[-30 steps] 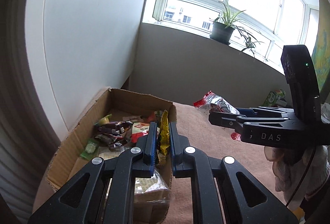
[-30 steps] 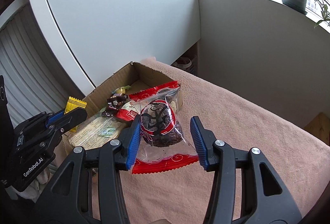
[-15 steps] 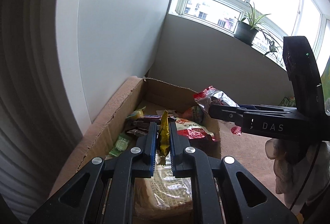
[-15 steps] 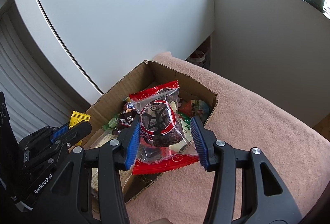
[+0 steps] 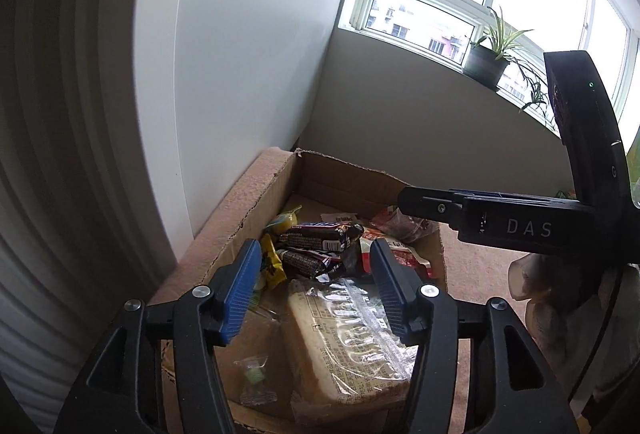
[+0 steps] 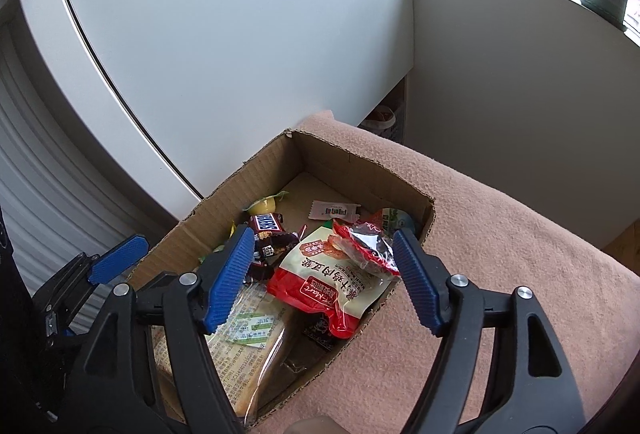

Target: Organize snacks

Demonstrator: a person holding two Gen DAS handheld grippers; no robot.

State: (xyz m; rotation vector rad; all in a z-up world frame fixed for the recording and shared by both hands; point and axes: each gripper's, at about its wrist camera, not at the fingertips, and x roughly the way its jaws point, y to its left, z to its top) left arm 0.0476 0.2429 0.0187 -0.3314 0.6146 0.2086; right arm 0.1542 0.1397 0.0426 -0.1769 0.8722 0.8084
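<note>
An open cardboard box (image 5: 248, 202) (image 6: 224, 190) holds several snacks. My left gripper (image 5: 316, 286) hovers over its near end, jaws opening, nothing between the pads. A yellow packet (image 5: 272, 266) lies loose below its left finger, beside dark chocolate bars (image 5: 320, 238) and a large clear cracker pack (image 5: 348, 338). My right gripper (image 6: 324, 274) hangs over the box's right side, its jaws also opening and bare. The red-edged clear bag with a dark snack (image 6: 368, 246) rests in the box on a red and white pouch (image 6: 332, 286). Each gripper shows in the other's view: the right gripper (image 5: 480, 222) and the left gripper (image 6: 116, 262).
The box sits on a pinkish-brown cloth surface (image 6: 500, 234) that runs off to the right. A white cabinet panel (image 6: 240, 34) stands close behind the box. A potted plant (image 5: 486, 62) stands on the windowsill.
Both grippers moved over the box, then opened. The yellow packet dropped from the left one and the red-edged clear bag from the right one into the box.
</note>
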